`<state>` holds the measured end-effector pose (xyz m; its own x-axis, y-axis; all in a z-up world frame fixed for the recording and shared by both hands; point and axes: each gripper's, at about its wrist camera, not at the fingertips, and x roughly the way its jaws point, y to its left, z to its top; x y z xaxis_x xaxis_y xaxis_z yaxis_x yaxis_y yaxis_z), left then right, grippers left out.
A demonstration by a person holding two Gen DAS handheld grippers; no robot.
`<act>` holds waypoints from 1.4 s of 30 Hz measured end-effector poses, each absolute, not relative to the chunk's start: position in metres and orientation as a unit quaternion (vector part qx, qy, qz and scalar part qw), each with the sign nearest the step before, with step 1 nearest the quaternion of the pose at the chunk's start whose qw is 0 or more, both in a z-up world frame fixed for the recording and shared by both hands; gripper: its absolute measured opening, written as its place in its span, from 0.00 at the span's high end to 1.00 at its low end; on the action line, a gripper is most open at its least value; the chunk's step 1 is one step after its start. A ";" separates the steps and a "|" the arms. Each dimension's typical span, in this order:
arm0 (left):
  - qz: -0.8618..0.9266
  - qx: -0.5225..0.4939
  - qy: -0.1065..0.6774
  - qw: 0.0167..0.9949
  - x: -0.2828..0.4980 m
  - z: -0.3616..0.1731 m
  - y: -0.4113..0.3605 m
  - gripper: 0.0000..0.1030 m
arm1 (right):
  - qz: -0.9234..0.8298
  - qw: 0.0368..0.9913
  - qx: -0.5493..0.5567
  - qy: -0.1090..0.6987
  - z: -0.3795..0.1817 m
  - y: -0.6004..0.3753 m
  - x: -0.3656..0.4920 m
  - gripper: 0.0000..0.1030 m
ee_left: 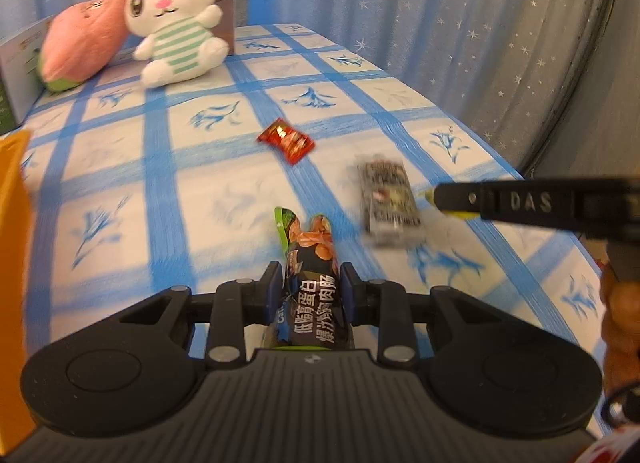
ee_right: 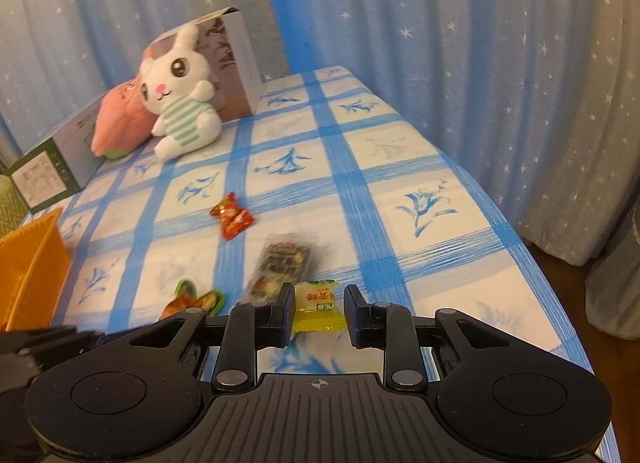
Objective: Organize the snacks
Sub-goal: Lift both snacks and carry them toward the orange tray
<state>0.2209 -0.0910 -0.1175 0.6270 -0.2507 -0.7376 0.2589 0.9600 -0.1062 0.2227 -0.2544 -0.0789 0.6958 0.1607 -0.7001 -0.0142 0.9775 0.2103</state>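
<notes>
My left gripper [ee_left: 311, 272] is shut on a dark sausage packet [ee_left: 310, 283] with green and orange ends; its tip shows in the right wrist view [ee_right: 192, 301]. My right gripper [ee_right: 318, 292] is open around a yellow candy packet [ee_right: 318, 305] on the tablecloth; its pads do not touch it. From the left wrist view the right gripper's finger [ee_left: 520, 203] comes in from the right. A grey snack bar [ee_left: 390, 199] [ee_right: 282, 267] lies between the grippers. A red candy [ee_left: 286, 139] [ee_right: 232, 219] lies farther back. An orange basket [ee_left: 14, 263] [ee_right: 32, 259] stands at the left.
The blue-checked tablecloth [ee_right: 400, 191] covers the table, whose right edge drops off near the curtain [ee_right: 500, 63]. A white plush rabbit [ee_left: 176, 19] [ee_right: 180, 103], a pink plush [ee_left: 80, 43] and cardboard boxes [ee_right: 236, 59] stand at the far left.
</notes>
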 end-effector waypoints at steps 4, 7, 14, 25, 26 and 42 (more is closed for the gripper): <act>-0.128 -0.002 0.410 0.903 0.189 -0.117 -0.074 0.74 | 0.055 0.914 0.089 0.391 -0.076 -0.242 0.202 0.74; -0.127 -0.011 0.417 0.900 0.165 -0.120 -0.064 0.74 | 0.058 0.908 0.078 0.407 -0.083 -0.229 0.186 0.74; -0.127 -0.015 0.411 0.902 0.140 -0.124 -0.052 0.73 | 0.073 0.901 0.034 0.426 -0.101 -0.209 0.170 0.74; -0.123 -0.015 0.393 0.911 0.140 -0.124 -0.044 0.70 | 0.085 0.907 -0.001 0.412 -0.107 -0.198 0.181 0.69; -0.124 -0.014 0.392 0.911 0.141 -0.124 -0.045 0.70 | 0.087 0.907 -0.004 0.411 -0.108 -0.197 0.182 0.69; -0.118 0.002 0.405 0.907 0.144 -0.124 -0.053 0.75 | 0.087 0.907 -0.011 0.413 -0.103 -0.194 0.174 0.79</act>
